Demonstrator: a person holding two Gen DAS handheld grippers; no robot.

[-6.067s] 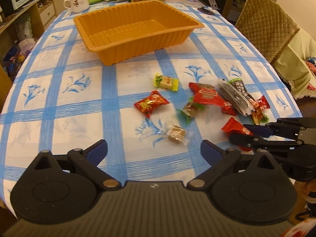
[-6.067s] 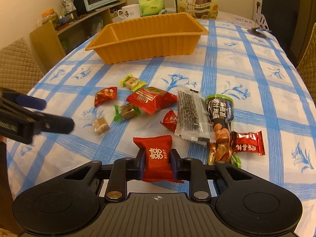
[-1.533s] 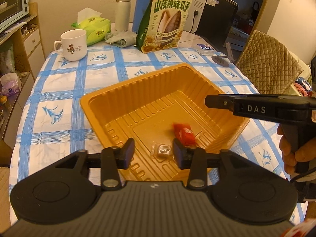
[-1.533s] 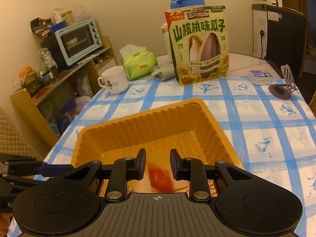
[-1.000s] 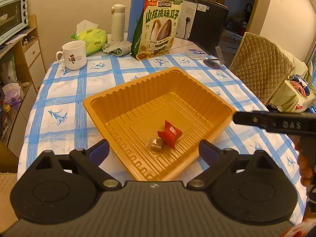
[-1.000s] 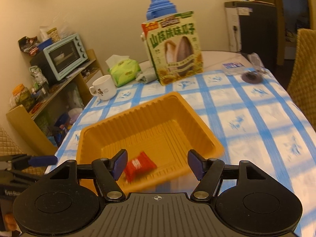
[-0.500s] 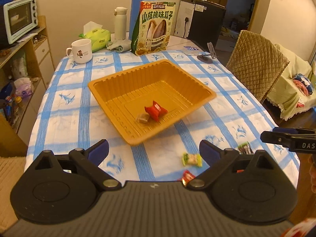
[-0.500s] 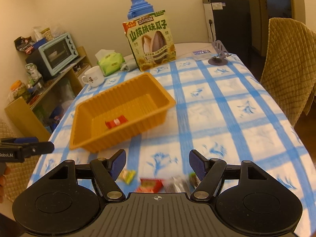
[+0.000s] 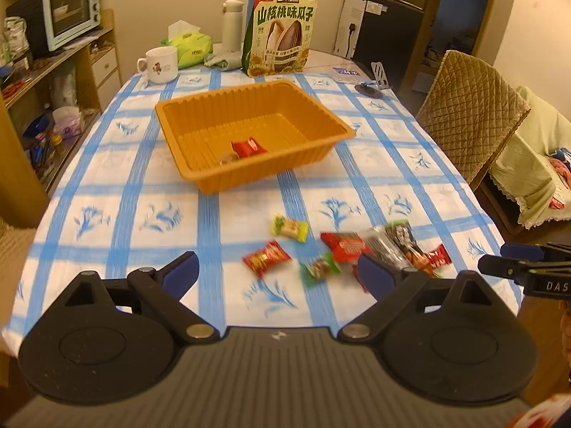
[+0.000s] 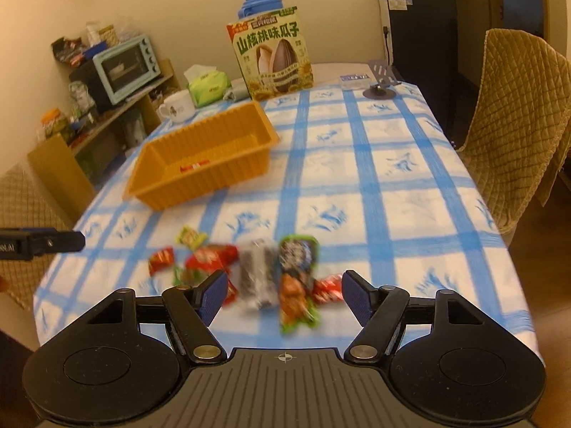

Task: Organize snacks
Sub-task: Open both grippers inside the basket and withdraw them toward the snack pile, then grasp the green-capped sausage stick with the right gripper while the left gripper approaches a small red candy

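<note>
An orange tray (image 9: 200, 174) (image 10: 214, 182) sits mid-table and holds a red candy (image 9: 248, 147) and a small clear-wrapped sweet (image 9: 228, 158). Several loose snacks lie near the front edge: a yellow-green candy (image 9: 289, 227), a red candy (image 9: 266, 258), a green candy (image 9: 320, 268), a red packet (image 9: 345, 245) and a long nut pack (image 10: 296, 281). My left gripper (image 9: 276, 271) is open and empty above the front edge. My right gripper (image 10: 283, 297) is open and empty, hovering over the snack pile.
A sunflower-seed bag (image 9: 280, 32), a mug (image 9: 158, 64), a tissue pack (image 9: 187, 48) and a thermos (image 9: 232, 23) stand at the table's far end. A phone stand (image 9: 374, 78) lies at the far right. Quilted chairs (image 9: 467, 117) flank the table.
Both grippers dropped their sweets into the tray, opened, and pulled back toward the front edge; the loose snack pile is in view again.
</note>
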